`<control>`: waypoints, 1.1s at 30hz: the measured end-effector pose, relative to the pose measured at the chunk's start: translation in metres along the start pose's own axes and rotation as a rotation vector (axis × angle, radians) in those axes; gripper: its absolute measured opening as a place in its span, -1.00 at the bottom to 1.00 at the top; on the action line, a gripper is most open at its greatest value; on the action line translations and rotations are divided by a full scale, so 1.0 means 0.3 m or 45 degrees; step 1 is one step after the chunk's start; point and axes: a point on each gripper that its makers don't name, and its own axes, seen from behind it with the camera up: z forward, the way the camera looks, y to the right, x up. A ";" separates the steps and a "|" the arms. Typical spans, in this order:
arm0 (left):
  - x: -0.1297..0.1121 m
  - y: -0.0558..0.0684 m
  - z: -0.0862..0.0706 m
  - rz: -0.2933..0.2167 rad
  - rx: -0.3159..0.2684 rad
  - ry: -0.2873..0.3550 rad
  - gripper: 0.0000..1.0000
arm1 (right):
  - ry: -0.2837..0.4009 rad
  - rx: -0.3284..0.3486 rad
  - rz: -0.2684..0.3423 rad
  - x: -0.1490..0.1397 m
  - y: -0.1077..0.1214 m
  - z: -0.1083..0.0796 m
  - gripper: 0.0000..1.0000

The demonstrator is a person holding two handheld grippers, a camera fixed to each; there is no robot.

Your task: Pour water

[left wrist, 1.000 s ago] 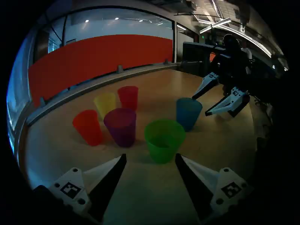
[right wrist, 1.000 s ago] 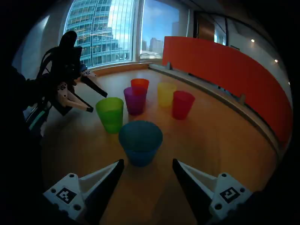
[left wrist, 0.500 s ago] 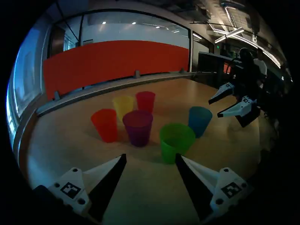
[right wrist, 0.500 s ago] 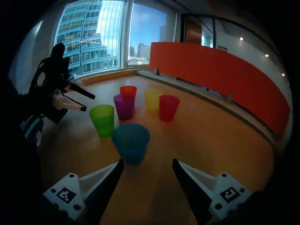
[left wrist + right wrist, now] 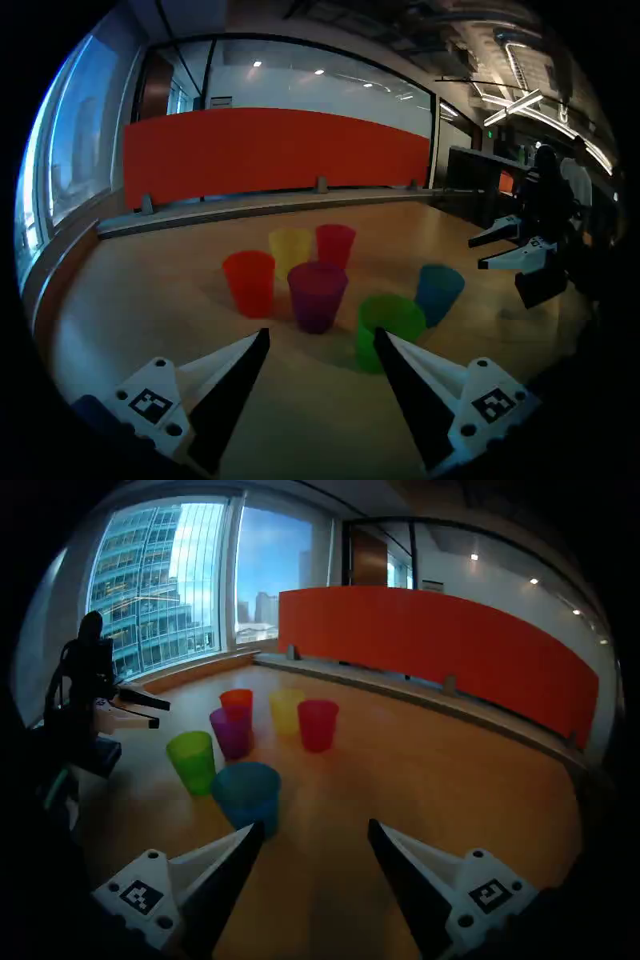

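Broadly, a wide light-brown wooden counter point(image 5: 144, 280) carries everything, backed by a long orange-red wall panel point(image 5: 272, 152) and, in the right gripper view, tall glass windows point(image 5: 152, 600). The left gripper point(image 5: 320, 332) hangs low over the counter with its white-and-black fingers spread apart, pinching nothing. The right gripper point(image 5: 314, 825) likewise has its fingers spread and empty.

Six translucent plastic cups stand upright on the counter in a loose cluster. The green plastic cup point(image 5: 386, 318) sits just beyond the left gripper's fingers, and the blue plastic cup point(image 5: 246, 792) just ahead of the right gripper's. Behind them stand the purple plastic cup point(image 5: 317, 296), the orange plastic cup point(image 5: 250, 282), the yellow plastic cup point(image 5: 290, 250) and the red plastic cup point(image 5: 334, 244). Whether any holds water cannot be told.
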 end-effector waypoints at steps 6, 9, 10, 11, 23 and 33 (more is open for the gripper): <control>0.026 -0.045 -0.009 -0.055 0.072 0.055 0.94 | 0.059 -0.090 0.056 0.027 0.050 -0.023 0.99; 0.030 -0.073 -0.018 -0.072 0.119 0.077 0.94 | 0.088 -0.136 0.079 0.039 0.076 -0.037 1.00; 0.031 -0.081 -0.022 -0.078 0.133 0.084 0.94 | 0.100 -0.153 0.086 0.044 0.085 -0.041 1.00; 0.033 -0.088 -0.025 -0.083 0.146 0.090 0.94 | 0.110 -0.169 0.093 0.048 0.094 -0.045 1.00; 0.056 -0.134 -0.049 -0.120 0.247 0.155 0.94 | 0.228 -0.355 0.152 0.097 0.199 -0.080 0.99; 0.123 -0.171 -0.053 -0.088 0.350 0.240 0.93 | 0.335 -0.548 0.145 0.159 0.276 -0.110 1.00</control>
